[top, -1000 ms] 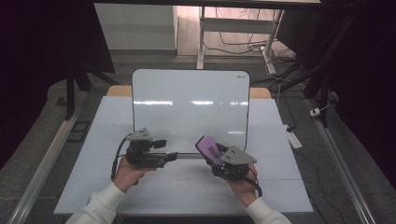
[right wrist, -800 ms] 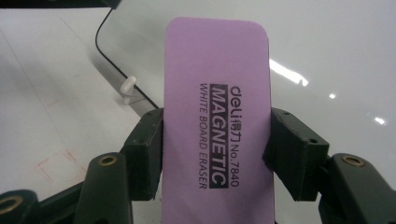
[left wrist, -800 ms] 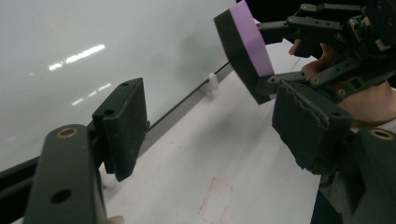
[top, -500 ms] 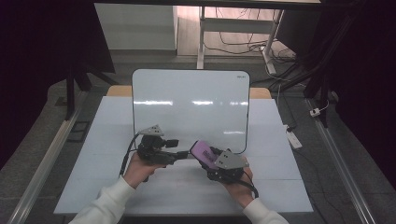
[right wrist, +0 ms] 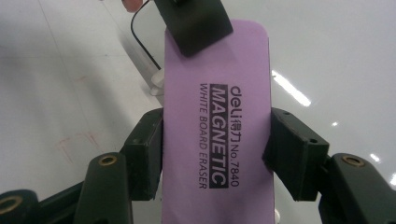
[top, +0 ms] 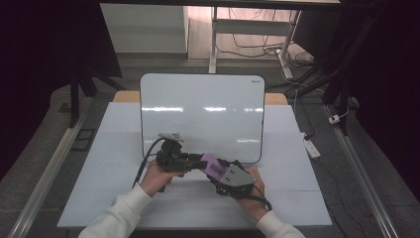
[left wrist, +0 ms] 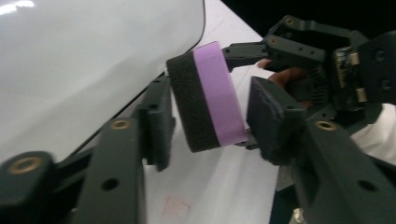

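A purple magnetic whiteboard eraser (top: 212, 165) with a black felt underside hangs just above the table's near middle. My right gripper (top: 219, 172) is shut on its long edges; in the right gripper view both pads clamp the printed purple face (right wrist: 217, 140). My left gripper (top: 200, 161) comes in from the left at the eraser's free end. Its jaws have just been closing, and in the left gripper view the eraser (left wrist: 219, 98) sits between them, one pad on the felt and the other against the purple face. One of its fingers (right wrist: 194, 21) lies on that face.
A white whiteboard (top: 203, 109) lies flat on the pale table (top: 297, 198), just beyond both grippers. Its rounded near edge (left wrist: 187, 51) runs close behind the eraser. Dark frame rails flank the table, and cables lie on the floor at the back.
My left gripper moved right, up to the eraser, and its jaws closed around the free end. The right gripper tipped the eraser lower and towards the left.
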{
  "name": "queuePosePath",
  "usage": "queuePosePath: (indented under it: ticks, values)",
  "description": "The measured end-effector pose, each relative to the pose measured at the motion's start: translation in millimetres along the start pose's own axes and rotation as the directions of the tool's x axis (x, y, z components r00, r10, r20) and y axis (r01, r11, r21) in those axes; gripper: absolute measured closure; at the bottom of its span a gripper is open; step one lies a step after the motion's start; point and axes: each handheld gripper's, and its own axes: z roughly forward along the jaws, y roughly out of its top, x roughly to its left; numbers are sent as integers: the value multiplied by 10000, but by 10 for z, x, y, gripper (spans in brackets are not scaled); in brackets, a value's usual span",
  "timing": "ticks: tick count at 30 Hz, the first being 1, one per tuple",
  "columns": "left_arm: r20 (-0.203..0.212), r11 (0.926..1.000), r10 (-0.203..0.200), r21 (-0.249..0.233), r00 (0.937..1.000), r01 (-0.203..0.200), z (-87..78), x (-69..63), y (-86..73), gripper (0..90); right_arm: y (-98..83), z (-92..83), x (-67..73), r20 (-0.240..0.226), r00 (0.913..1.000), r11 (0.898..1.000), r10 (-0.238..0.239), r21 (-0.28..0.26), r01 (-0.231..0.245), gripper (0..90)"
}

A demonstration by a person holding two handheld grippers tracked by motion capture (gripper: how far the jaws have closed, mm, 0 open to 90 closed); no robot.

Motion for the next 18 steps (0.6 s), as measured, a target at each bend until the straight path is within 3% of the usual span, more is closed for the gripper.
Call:
queuePosePath:
  ticks: [8, 13, 18]
  values:
    - [-76, 9994, -321, -91, 9995, 321, 17, 15, 0, 611, -4, 32, -3, 176, 9992, 9992, -353, 178, 350, 401]
    - [-67, 9983, -459, -351, 9989, 457, 29, 4, -3, 633, -10, 43, -4, 340, 9989, 9991, -330, 265, 321, 394]
    - [-280, 9967, -499, -659, 9984, 480, 7, -18, 2, 647, 36, -39, 68, 1238, 9883, 9958, -891, 334, 856, 344]
